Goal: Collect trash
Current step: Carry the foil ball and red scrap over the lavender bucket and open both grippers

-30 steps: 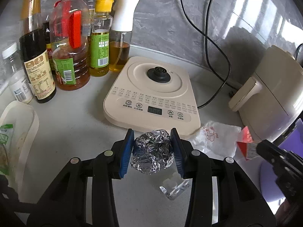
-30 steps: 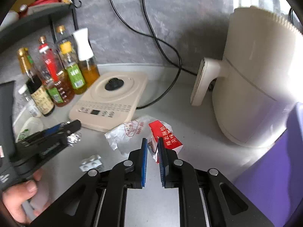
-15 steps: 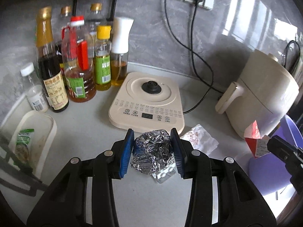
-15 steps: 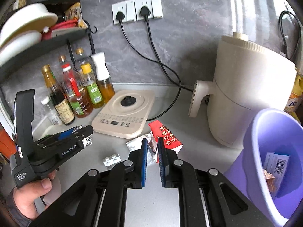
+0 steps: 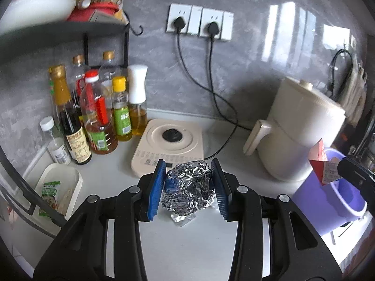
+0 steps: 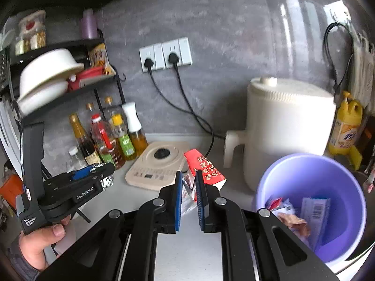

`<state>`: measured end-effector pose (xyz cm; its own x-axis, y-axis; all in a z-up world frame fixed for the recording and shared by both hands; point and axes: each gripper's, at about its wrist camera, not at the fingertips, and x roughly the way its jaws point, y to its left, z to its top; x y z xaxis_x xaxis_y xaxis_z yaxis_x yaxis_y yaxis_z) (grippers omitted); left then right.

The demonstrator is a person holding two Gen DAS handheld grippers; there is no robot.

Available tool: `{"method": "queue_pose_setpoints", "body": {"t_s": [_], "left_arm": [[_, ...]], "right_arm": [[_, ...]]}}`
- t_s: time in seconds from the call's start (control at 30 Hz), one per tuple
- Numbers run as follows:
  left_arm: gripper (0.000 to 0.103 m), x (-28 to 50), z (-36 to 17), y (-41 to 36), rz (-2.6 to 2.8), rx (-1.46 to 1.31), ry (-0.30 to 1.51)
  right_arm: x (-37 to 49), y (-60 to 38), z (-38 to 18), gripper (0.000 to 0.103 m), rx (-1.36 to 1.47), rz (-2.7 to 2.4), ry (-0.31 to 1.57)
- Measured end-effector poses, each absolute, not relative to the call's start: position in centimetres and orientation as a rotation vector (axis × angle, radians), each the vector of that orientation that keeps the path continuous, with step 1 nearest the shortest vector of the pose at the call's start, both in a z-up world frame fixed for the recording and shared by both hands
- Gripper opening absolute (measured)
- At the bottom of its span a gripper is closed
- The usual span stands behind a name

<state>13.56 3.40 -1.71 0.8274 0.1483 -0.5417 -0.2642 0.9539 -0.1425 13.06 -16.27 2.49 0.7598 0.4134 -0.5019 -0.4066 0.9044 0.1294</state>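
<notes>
Home kitchen counter, seen from two hand-held grippers.

Ahead and to the left stand oil and sauce bottles (image 5: 100,121) under a black rack holding white bowls (image 6: 46,70); straight ahead sits a cream induction cooker (image 5: 173,145) below wall sockets (image 5: 199,22); to the right, a cream air fryer (image 6: 288,121) and purple bin (image 6: 311,201).

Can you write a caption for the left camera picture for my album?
Left tongs squeezing a crumpled foil ball above the kitchen counter.

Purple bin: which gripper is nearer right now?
Right. The right gripper, shut on the red carton, sits just left of the purple bin. The left gripper, shut on the foil ball, is farther left, by the bottles.
</notes>
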Motion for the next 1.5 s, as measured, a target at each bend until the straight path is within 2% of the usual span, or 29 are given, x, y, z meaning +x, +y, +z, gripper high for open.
{"method": "queue_pose_setpoints", "body": {"t_s": [0.37, 0.97, 1.03, 1.07, 1.1, 1.13, 1.5], "left_arm": [[0.040, 13.4, 1.5, -0.8, 0.144, -0.155, 0.499], [0.040, 13.9, 2.7, -8.1, -0.033, -0.103, 0.490], [0.040, 13.8, 2.8, -8.6, -0.040, -0.096, 0.490], [0.040, 13.6, 2.8, -8.9, -0.043, -0.092, 0.490], [0.040, 13.6, 2.8, -9.1, -0.044, -0.089, 0.490], [0.040, 13.6, 2.8, -9.2, -0.046, -0.086, 0.489], [0.040, 14.8, 2.8, -12.7, -0.118, -0.048, 0.506]], "right_arm": [[11.5, -21.1, 5.8, 0.012, 0.073, 0.383, 0.468], [9.3, -28.7, 6.4, 0.013, 0.134, 0.200, 0.449], [9.5, -29.2, 5.9, 0.022, 0.141, 0.188, 0.467], [9.7, -29.6, 5.6, 0.034, 0.148, 0.178, 0.480], [9.6, -30.3, 5.5, 0.056, 0.168, 0.162, 0.478], [9.3, -30.7, 5.5, 0.059, 0.179, 0.150, 0.464], [7.2, -34.7, 4.9, 0.058, 0.221, 0.078, 0.470]]}}
